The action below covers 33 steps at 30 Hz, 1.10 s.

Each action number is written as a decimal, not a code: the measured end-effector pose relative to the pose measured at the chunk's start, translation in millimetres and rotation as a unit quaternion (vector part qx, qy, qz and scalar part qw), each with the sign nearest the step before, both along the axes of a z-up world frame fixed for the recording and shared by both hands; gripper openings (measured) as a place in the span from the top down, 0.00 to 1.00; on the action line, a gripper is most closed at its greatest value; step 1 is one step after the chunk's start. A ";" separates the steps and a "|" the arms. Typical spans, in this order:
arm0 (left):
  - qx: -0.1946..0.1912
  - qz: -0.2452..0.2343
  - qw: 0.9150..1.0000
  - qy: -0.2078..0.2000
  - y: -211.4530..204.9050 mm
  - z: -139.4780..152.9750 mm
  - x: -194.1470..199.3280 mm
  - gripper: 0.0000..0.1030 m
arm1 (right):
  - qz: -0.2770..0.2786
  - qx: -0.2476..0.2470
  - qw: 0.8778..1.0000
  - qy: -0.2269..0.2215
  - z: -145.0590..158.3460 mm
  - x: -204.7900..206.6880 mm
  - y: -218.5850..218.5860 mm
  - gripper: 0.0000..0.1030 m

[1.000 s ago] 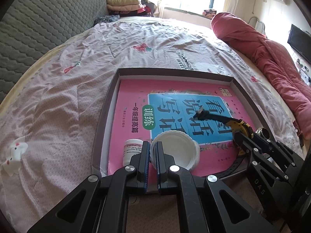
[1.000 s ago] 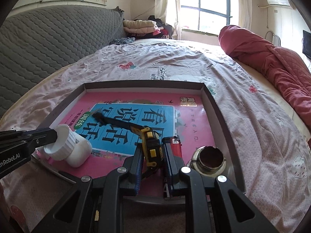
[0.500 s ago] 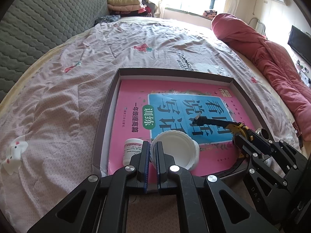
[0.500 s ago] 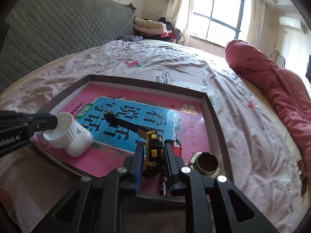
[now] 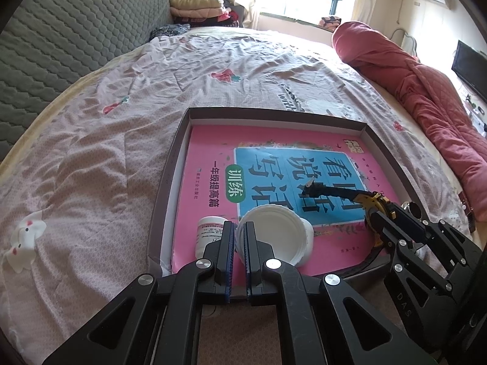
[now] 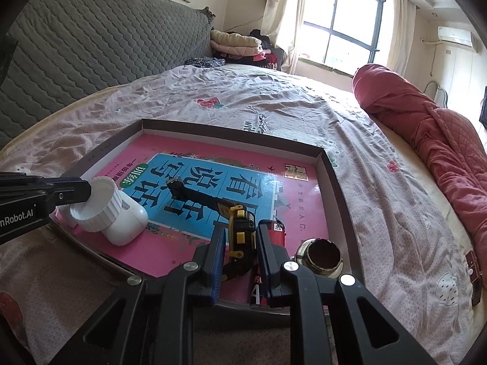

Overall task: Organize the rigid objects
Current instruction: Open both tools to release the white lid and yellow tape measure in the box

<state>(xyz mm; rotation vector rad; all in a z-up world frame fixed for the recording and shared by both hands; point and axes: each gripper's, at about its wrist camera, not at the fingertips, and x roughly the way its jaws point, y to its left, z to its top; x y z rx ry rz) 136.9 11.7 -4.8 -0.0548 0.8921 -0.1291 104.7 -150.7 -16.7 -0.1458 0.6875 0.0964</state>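
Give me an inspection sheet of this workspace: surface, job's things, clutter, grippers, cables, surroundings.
Surface: bed with pink patterned sheet; shallow brown tray lies on it.
Job's things: pink workbook flat in the tray; white jar on its side; small white bottle beside it; yellow-black tape measure, tape drawn out over the workbook; red lighter; metal cup at the tray's right wall.
Clutter: red quilt along the bed's right side.
Grippers: left gripper shut on the white jar's rim; right gripper shut on the tape measure.
Cables: nothing seen.
Surroundings: grey quilted headboard, folded clothes, window, air conditioner.
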 end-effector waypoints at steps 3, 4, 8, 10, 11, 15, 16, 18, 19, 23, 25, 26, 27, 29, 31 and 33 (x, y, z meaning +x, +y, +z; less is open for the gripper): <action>0.002 0.002 1.000 -0.002 0.6 0.4 -0.5 0.94 | 0.000 0.002 1.000 -0.001 0.5 -0.1 -0.6 0.80; 0.001 0.003 1.000 -0.002 1.2 0.7 -0.6 0.94 | 0.000 0.006 1.000 0.000 0.7 0.0 -1.0 0.80; 0.000 0.005 1.000 -0.001 2.4 1.9 -1.6 0.94 | -0.001 0.017 1.000 -0.001 2.6 -2.4 -6.1 0.80; 0.000 0.003 1.000 -0.001 1.8 2.1 -1.7 0.94 | -0.001 0.024 1.000 0.000 2.5 -2.7 -8.7 0.80; 0.003 0.003 1.000 -0.002 1.3 2.6 -2.0 0.94 | -0.003 0.022 1.000 0.000 2.6 -3.0 -9.3 0.80; 0.002 -0.001 1.000 -0.002 1.0 4.3 -3.3 0.94 | -0.001 0.031 1.000 0.000 2.9 -5.0 -12.0 0.80; 0.000 -0.001 1.000 -0.002 0.9 4.8 -3.9 0.94 | -0.001 0.033 0.999 0.000 3.1 -5.2 -12.8 0.80; 0.001 -0.001 1.000 -0.002 0.7 5.9 -4.7 0.94 | -0.001 0.033 0.999 0.000 2.9 -5.9 -13.1 0.80; 0.000 -0.001 1.000 -0.003 0.8 6.3 -4.9 0.94 | -0.001 0.034 0.999 -0.001 3.1 -6.2 -13.5 0.80; 0.003 0.002 1.000 -0.004 1.0 7.5 -5.8 0.94 | 0.001 0.042 0.999 -0.002 3.8 -7.3 -16.1 0.80; 0.002 0.005 1.000 -0.003 1.4 7.8 -7.0 0.94 | 0.000 0.049 0.999 -0.002 4.0 -8.1 -18.0 0.80; 0.001 0.006 1.000 -0.002 1.9 7.7 -7.0 0.94 | 0.000 0.050 0.999 -0.002 4.1 -8.2 -18.4 0.79; 0.000 0.007 1.000 0.000 2.3 7.6 -7.1 0.94 | 0.001 0.050 0.999 -0.002 4.5 -8.6 -18.5 0.80; -0.001 0.007 1.000 -0.001 3.2 8.4 -7.7 0.94 | 0.002 0.052 0.999 -0.004 5.1 -9.6 -19.1 0.80; -0.001 0.007 1.000 -0.002 3.4 9.1 -8.2 0.94 | 0.001 0.053 0.999 -0.010 6.7 -11.3 -20.0 0.79; -0.001 0.006 1.000 -0.003 3.2 9.7 -8.2 0.94 | 0.004 0.056 0.998 -0.013 8.5 -12.1 -20.2 0.79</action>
